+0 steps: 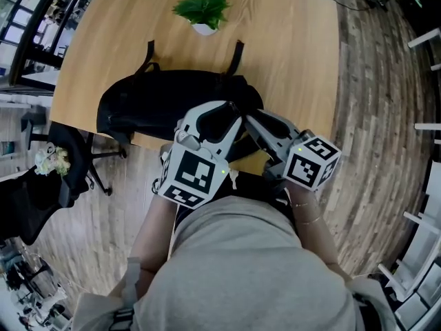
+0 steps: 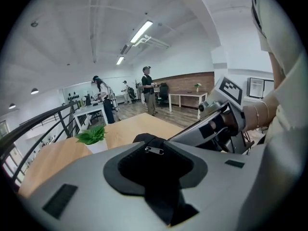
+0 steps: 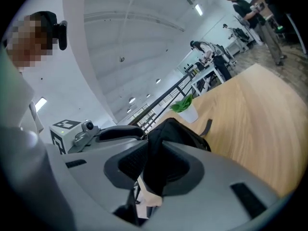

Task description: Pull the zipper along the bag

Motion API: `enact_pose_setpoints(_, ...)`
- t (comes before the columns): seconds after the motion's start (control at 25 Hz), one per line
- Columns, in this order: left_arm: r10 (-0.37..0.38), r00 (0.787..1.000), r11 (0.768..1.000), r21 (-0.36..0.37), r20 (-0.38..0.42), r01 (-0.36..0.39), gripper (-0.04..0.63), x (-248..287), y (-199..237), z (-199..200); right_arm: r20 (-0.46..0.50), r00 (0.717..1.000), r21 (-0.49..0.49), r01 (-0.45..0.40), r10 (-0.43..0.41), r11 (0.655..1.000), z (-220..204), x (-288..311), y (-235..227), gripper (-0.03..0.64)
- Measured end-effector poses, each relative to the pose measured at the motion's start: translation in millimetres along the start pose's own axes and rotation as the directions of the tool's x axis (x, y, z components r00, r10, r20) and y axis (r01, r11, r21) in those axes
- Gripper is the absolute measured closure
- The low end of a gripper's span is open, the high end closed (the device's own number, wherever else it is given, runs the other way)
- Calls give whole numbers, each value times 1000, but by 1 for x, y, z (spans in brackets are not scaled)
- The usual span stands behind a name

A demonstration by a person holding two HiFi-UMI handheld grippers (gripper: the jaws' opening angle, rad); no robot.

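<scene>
A black bag lies on the wooden table close to its near edge, straps toward the far side. Both grippers meet at the bag's near right end. My left gripper is shut on a ridge of the black fabric, and a small metal zipper pull lies on that ridge just past the jaw tips. My right gripper comes in from the right. A raised fold of the bag stands between its jaws, with a pale tag showing low in the gap.
A small potted plant stands on the table behind the bag. An office chair sits on the floor to the left of the table. Several people stand far off in the room. The table's right half is bare wood.
</scene>
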State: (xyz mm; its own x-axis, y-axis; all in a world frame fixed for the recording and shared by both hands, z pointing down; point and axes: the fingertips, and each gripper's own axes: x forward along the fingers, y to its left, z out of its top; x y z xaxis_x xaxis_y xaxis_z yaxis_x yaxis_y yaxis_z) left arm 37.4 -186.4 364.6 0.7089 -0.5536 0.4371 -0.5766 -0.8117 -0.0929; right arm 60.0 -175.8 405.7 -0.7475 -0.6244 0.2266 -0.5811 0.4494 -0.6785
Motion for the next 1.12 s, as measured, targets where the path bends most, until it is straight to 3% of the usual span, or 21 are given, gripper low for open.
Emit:
enact_pose_setpoints(0.2,-63,997,990,126,-48,68,483,6,-12,-5,12,1000,25,10,-10,1000,2,0,-3,540)
enact_pose_setpoints(0.52,-108,987,983,138,-115,124,477,20,-13,-19,44,999,48,13,-15,999,3,0,-5,541)
enact_pose_setpoints(1.12,-21,998,1000,-25,-58,19,478,33,-6,-22,80,996,78,37,-43,996,7,-4,-12,549)
